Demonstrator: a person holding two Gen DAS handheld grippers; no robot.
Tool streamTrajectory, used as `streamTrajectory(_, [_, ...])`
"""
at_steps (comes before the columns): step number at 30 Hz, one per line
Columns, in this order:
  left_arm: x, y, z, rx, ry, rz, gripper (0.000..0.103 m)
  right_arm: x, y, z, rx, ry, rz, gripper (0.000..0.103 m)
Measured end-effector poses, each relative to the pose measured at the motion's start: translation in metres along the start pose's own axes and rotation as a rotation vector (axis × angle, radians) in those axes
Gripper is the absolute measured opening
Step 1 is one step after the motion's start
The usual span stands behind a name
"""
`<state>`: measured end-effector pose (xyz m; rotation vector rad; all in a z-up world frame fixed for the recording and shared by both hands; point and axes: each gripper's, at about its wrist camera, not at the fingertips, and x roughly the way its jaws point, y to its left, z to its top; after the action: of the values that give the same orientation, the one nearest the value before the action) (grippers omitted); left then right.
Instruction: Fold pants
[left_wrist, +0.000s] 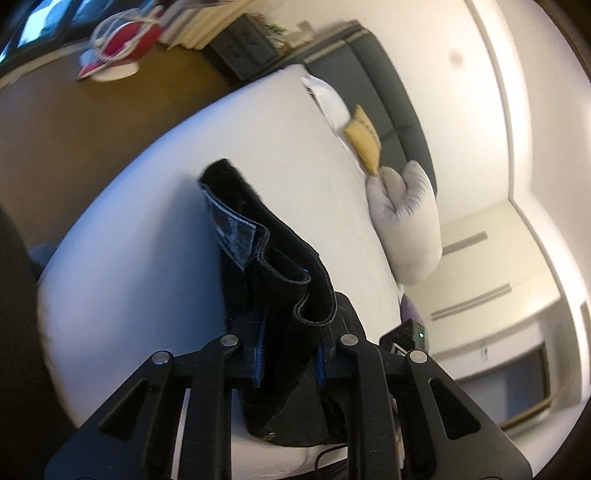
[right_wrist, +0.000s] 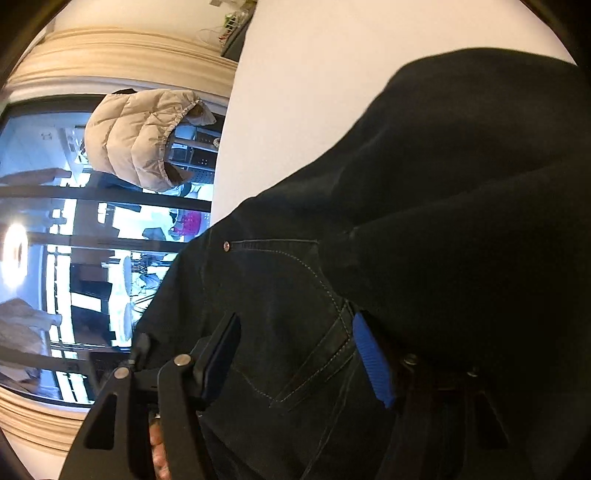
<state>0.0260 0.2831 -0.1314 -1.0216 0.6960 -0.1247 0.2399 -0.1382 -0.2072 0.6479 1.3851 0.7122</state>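
while clamped, pants (left_wrist: 273, 280) above bed (left_wrist: 147, 258)

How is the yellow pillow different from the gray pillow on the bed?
The yellow pillow is flat and nearly square; the gray pillow is puffy, with folds pinched at one end. The yellow pillow looks smaller than the gray one and lies farther along the bed's edge from the left gripper. Both rest at the headboard side of the white bed.
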Motion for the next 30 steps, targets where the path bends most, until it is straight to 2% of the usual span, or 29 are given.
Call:
streamTrajectory(3, [0.005,-0.025,-0.002,0.073,0.013,-0.008,0.018,-0.008,0.0,0.001,0.028,-0.013,0.022,0.069])
streamTrajectory(7, [0.018,-0.071,-0.012,0.22,0.041,-0.028,0.018,-0.037,-0.008,0.003,0.09,-0.061,0.13,0.07])
streamTrajectory(13, [0.067,-0.14,-0.064,0.445,0.174,-0.07,0.018,-0.093,-0.017,0.004,0.102,-0.118,0.302,0.082])
streamTrajectory(15, [0.085,-0.154,-0.085,0.516,0.223,-0.068,0.018,-0.108,-0.013,0.003,0.082,-0.144,0.329,0.094])
streamTrajectory(17, [0.101,-0.164,-0.107,0.578,0.271,-0.057,0.018,-0.117,-0.007,0.003,0.047,-0.15,0.306,0.096])
streamTrajectory(19, [0.11,-0.168,-0.12,0.607,0.306,-0.049,0.018,-0.12,0.001,0.001,-0.004,-0.137,0.247,0.096])
streamTrajectory(22, [0.122,-0.178,-0.139,0.675,0.33,-0.028,0.018,-0.114,0.003,0.0,-0.046,-0.096,0.179,0.095])
streamTrajectory(25, [0.13,-0.19,-0.153,0.731,0.339,-0.012,0.018,-0.104,0.0,0.003,-0.051,-0.073,0.066,0.077])
streamTrajectory(26, [0.132,-0.193,-0.157,0.74,0.343,-0.01,0.018,-0.099,-0.003,0.005,-0.041,-0.062,0.046,0.068])
streamTrajectory(27, [0.134,-0.197,-0.163,0.753,0.348,-0.008,0.018,-0.095,-0.008,0.006,-0.034,-0.059,0.037,0.056])
streamTrajectory(28, [0.136,-0.199,-0.167,0.765,0.353,-0.007,0.018,-0.094,-0.01,0.006,-0.031,-0.058,0.039,0.053])
streamTrajectory(29, [0.138,-0.2,-0.171,0.775,0.36,-0.006,0.018,-0.094,-0.014,0.006,-0.028,-0.058,0.045,0.045])
streamTrajectory(30, [0.14,-0.203,-0.176,0.781,0.371,-0.005,0.018,-0.095,-0.014,0.005,-0.034,-0.062,0.045,0.031])
